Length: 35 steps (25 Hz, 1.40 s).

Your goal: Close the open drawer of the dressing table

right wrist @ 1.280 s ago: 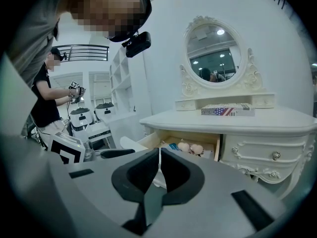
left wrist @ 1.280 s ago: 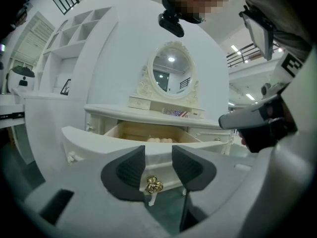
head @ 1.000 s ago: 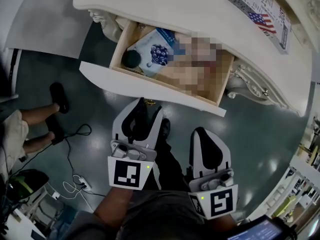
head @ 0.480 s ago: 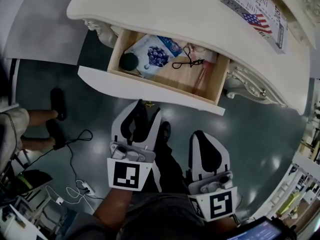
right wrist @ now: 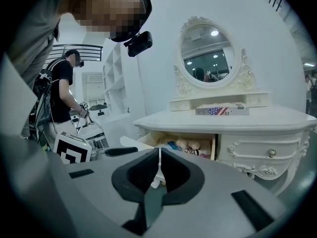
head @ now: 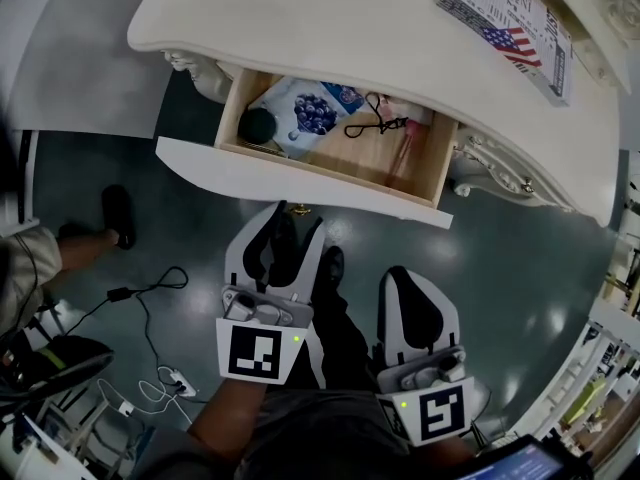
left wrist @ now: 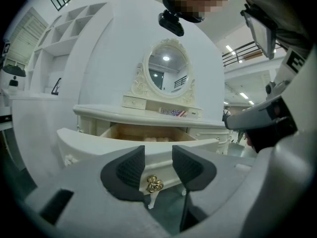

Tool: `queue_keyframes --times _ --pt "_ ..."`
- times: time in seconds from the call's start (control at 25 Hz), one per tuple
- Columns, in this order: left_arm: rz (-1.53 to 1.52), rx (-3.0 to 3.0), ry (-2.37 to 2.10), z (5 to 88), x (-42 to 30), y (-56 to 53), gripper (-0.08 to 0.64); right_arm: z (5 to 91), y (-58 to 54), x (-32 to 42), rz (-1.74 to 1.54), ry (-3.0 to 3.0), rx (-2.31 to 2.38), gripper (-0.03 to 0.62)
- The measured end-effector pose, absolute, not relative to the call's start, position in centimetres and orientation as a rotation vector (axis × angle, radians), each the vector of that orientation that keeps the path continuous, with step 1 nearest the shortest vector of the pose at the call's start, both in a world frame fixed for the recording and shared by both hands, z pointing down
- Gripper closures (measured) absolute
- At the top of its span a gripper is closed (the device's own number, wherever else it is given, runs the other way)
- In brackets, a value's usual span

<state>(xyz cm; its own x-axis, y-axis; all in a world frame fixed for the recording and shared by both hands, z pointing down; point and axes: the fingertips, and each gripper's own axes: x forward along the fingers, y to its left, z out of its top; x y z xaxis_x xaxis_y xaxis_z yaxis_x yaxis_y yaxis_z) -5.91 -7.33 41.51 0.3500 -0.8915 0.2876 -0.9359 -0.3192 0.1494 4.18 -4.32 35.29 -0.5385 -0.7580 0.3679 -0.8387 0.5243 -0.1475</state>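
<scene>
The cream dressing table (head: 400,38) has its middle drawer (head: 300,181) pulled out, wooden inside showing. In it lie a blue blueberry pouch (head: 312,110), a black round thing (head: 260,125) and a black eyelash curler (head: 376,124). My left gripper (head: 297,218) is open just in front of the drawer's white front. In the left gripper view the gold drawer handle (left wrist: 154,184) shows between the left gripper's (left wrist: 158,165) spread pads, untouched. My right gripper (head: 402,276) hangs further back, shut and empty, and the right gripper (right wrist: 158,168) points at the drawer (right wrist: 181,144).
A flag-printed box (head: 512,26) lies on the tabletop below an oval mirror (left wrist: 168,73). Carved side drawers with knobs (right wrist: 271,152) flank the open one. A bystander's foot (head: 115,213) and loose cables (head: 150,293) are on the dark floor at left.
My left gripper has edged slightly closer to the drawer front. The bystander's legs at left have drawn back out of view. The drawer stays as far open.
</scene>
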Motion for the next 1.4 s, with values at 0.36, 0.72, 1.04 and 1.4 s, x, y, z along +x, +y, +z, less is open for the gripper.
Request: queue_keyframes --times 0.36,0.72,1.04,1.4 --pt "0.219 2.349 -1.596 41.4 -5.9 -8.0 0.377 35.2 -4.9 3.7 0.455 -2.498 1.37 0.577" --pt "0.234 2.38 -1.559 41.2 -6.1 -8.1 0.377 35.2 -4.5 3.2 0.465 -2.473 1.388 0.577" --pt "0.252 2.395 -1.525 41.3 -6.0 -9.1 0.377 35.0 -5.3 3.0 0.474 -2.466 1.424 0.577" --pt "0.256 2.403 -1.509 41.5 -5.7 -10.7 0.377 35.2 -6.4 3.5 0.504 -2.454 1.476 0.577"
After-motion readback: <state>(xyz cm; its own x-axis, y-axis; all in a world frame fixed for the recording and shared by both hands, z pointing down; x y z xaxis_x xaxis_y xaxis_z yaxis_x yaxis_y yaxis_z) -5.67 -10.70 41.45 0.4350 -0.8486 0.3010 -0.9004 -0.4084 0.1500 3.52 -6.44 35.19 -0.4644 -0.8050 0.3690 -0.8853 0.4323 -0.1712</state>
